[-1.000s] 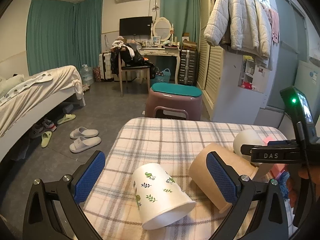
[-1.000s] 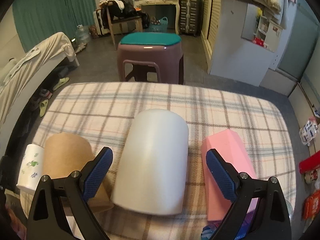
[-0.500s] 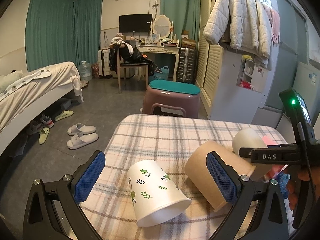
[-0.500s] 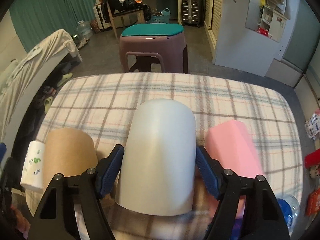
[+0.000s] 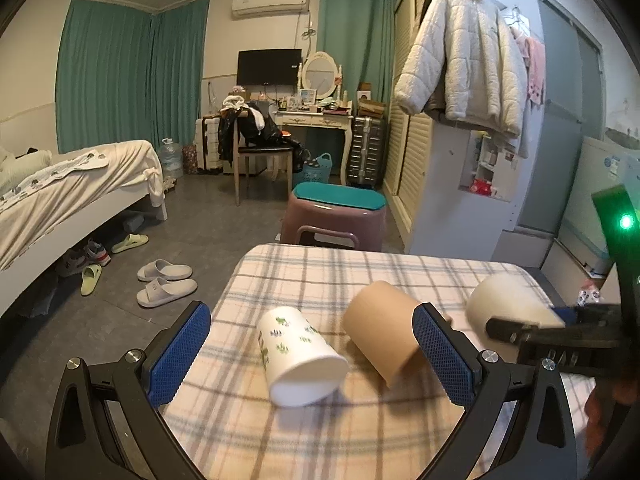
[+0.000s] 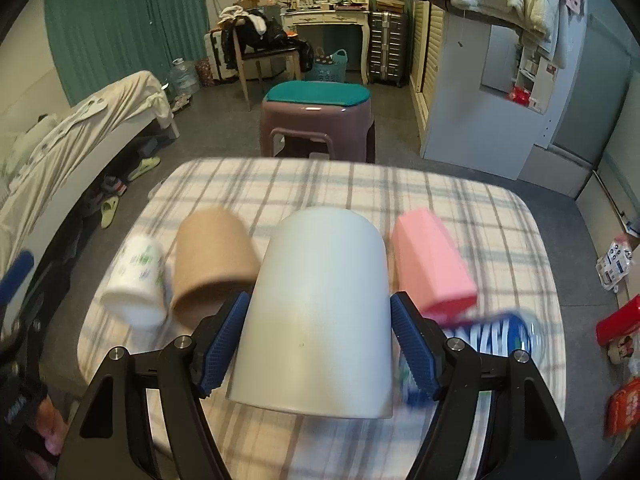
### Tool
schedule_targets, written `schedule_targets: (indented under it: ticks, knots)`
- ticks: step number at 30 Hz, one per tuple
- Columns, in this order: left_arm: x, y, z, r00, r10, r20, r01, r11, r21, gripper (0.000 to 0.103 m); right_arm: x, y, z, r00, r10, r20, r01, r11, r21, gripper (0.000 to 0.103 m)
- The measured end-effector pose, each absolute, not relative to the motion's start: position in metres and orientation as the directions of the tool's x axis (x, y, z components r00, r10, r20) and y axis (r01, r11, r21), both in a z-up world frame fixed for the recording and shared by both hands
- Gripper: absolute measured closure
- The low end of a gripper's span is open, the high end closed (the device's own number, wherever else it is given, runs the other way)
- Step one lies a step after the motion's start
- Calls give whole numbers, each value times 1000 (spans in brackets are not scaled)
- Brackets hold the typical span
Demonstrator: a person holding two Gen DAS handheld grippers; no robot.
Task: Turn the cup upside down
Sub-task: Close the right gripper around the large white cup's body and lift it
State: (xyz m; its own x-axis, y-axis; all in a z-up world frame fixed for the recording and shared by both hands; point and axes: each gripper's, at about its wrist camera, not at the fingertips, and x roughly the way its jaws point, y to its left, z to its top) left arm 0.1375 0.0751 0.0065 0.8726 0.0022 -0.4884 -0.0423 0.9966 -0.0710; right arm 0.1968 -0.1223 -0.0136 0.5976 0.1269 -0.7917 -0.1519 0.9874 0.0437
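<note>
Several cups lie on their sides on a plaid-covered table (image 6: 460, 200). My right gripper (image 6: 320, 344) is shut on the plain white cup (image 6: 324, 304), its blue pads (image 6: 224, 340) pressed on both sides, and holds it above the cloth. A brown cup (image 6: 212, 256), a white cup with green leaf prints (image 6: 138, 280) and a pink cup (image 6: 432, 256) lie beside it. In the left wrist view my left gripper (image 5: 312, 348) is open and empty, with the leaf-print cup (image 5: 298, 352) between its fingers, the brown cup (image 5: 384, 328) and the held white cup (image 5: 508, 304) to the right.
A blue-and-white bottle (image 6: 500, 332) lies at the table's near right. A purple stool with a teal top (image 6: 316, 120) stands just beyond the far table edge. A bed (image 5: 60, 200) is at the left, slippers (image 5: 164, 280) on the floor, a wardrobe (image 5: 440, 160) at the right.
My right gripper closed on the plain white cup and has lifted it. The left gripper pulled back and up, staying open.
</note>
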Motion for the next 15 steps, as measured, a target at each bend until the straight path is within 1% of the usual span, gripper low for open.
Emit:
schedule_targets:
  ticks: [4, 9, 15]
  knots:
    - [117, 71, 5, 874, -3, -487, -31, 998, -60, 0, 171, -117, -30, 584, 138, -800, -156, 986, 56, 31]
    - [100, 72, -4, 858, -9, -513, -23, 998, -56, 0, 148, -114, -45, 613, 134, -778, -136, 989, 63, 33]
    - [89, 70, -16, 840, -13, -543, -20, 998, -55, 0, 134, -111, -48, 631, 103, -769, -128, 991, 28, 33]
